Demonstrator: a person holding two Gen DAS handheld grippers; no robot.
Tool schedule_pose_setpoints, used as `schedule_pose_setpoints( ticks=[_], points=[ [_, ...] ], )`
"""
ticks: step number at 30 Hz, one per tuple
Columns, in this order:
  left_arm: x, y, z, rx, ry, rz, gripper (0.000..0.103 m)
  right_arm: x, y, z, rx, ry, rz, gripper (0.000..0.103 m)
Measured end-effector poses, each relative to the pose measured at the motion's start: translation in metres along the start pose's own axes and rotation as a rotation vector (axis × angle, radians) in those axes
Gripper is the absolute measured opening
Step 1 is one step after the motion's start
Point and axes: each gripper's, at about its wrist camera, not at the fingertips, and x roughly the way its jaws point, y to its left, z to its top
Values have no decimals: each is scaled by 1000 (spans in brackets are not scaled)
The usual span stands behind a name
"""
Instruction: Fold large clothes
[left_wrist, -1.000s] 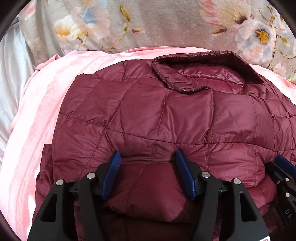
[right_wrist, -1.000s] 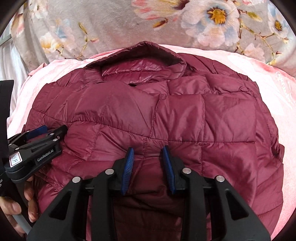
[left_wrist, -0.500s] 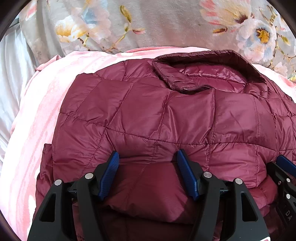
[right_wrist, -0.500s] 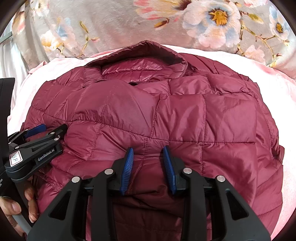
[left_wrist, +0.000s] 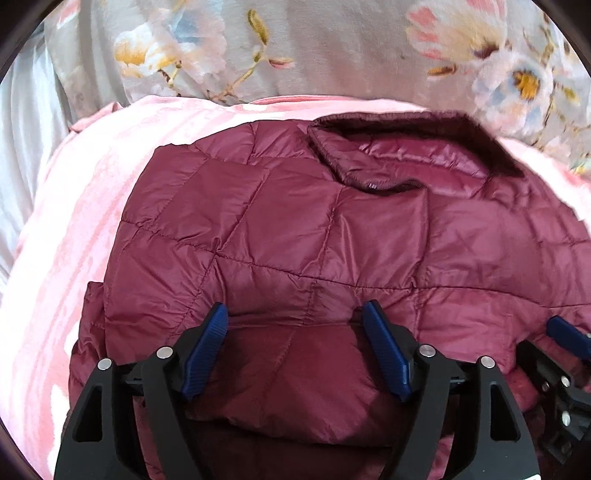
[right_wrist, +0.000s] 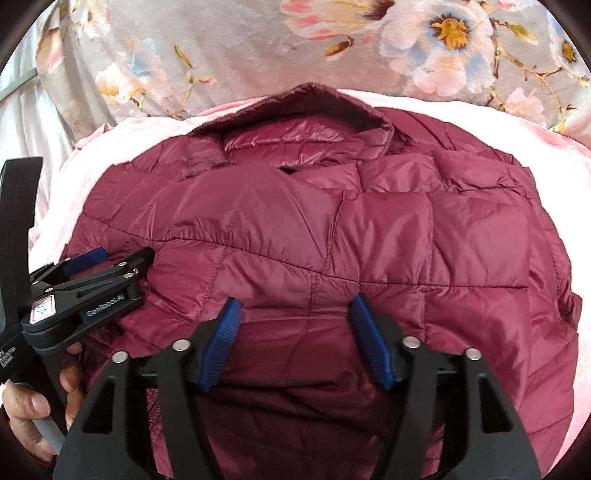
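A maroon quilted puffer jacket (left_wrist: 314, 229) lies folded on a pink blanket, its collar (left_wrist: 399, 147) at the far end. My left gripper (left_wrist: 295, 319) straddles the jacket's near folded edge; its jaws are opening, and the puffy fold bulges between the blue pads without being pinched. My right gripper (right_wrist: 294, 312) stands over the same near edge of the jacket (right_wrist: 332, 229), further right. Its jaws are also opening, wide apart around the fold and loose on it. In the right wrist view the left gripper (right_wrist: 107, 258) shows at the left, held by a hand (right_wrist: 33, 402).
The pink blanket (left_wrist: 85, 229) spreads under the jacket and shows at its left; on the right it shows as a pale strip (right_wrist: 576, 295). A grey floral cover (right_wrist: 240, 48) lies behind the collar. White cloth (left_wrist: 22, 122) lies at the far left.
The right jaws have spread from a narrow pinch on the fold to wide apart. The left jaws have widened a little. Neither hand has shifted, and the jacket lies as before.
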Motion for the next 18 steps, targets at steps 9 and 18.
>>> schedule_pose_setpoints(
  ticks=[9,18],
  points=[
    [-19,22,68,-57,63,-211,77,-15,-58,62,159,-5,27,62],
    [62,32,113,-333,237,-432,76,42,-97,115,381,5,187,62]
  ],
)
